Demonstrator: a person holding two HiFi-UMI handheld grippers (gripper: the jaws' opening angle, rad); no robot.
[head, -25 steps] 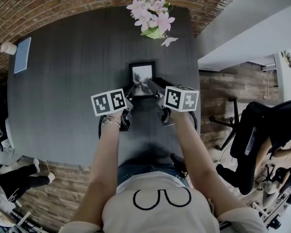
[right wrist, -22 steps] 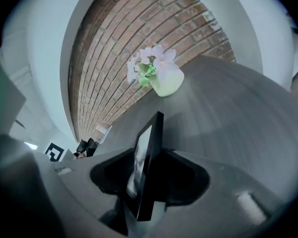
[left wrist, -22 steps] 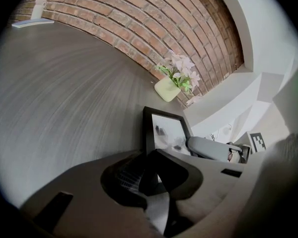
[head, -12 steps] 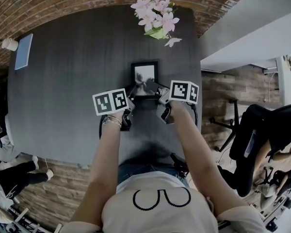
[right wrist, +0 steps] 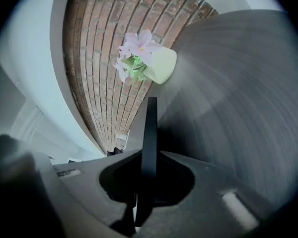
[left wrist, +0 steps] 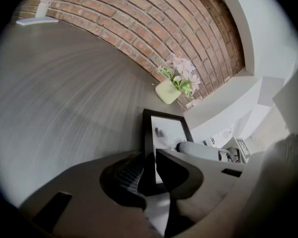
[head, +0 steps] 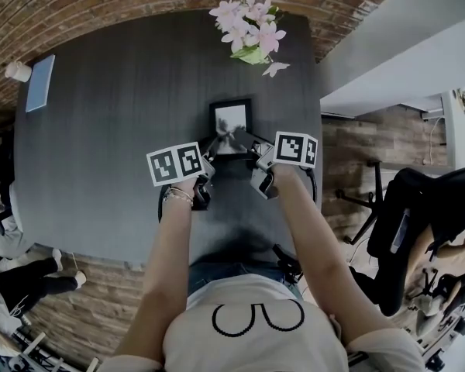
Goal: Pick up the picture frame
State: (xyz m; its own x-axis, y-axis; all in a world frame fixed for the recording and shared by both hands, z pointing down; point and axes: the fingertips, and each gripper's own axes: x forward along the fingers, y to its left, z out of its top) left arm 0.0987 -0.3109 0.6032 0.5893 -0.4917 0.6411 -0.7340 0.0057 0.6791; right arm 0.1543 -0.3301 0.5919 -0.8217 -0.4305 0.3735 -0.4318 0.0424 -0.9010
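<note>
Closing in is the big change here: the right tongs [head: 252,147] were gaping a second ago and their jaws have just been closing, so now they pinch the right edge of the black rectangular picture frame [head: 230,118]. In the right gripper view the frame shows edge-on as a thin dark strip running straight up between the two jaws, with both pads looking pressed against it. The marker cube on that side also sits turned differently than it did a second back, like the wrist rolled to line up with the edge.

The left tongs [head: 211,147] haven't budged. In the left gripper view they're clamped on the frame's left border, one jaw behind it and one over the front.

The frame sits around the middle of the head view, on the dark grey wood-grain counter [head: 101,130], well below the pale green vase of pink flowers [head: 246,22] at the top edge. It looks like it's in the same spot as before, so I'd say it hasn't been lifted yet.

My take: with both sides gripped, the grab part is basically done and what's left is raising it evenly so it doesn't twist out of one side.
</note>
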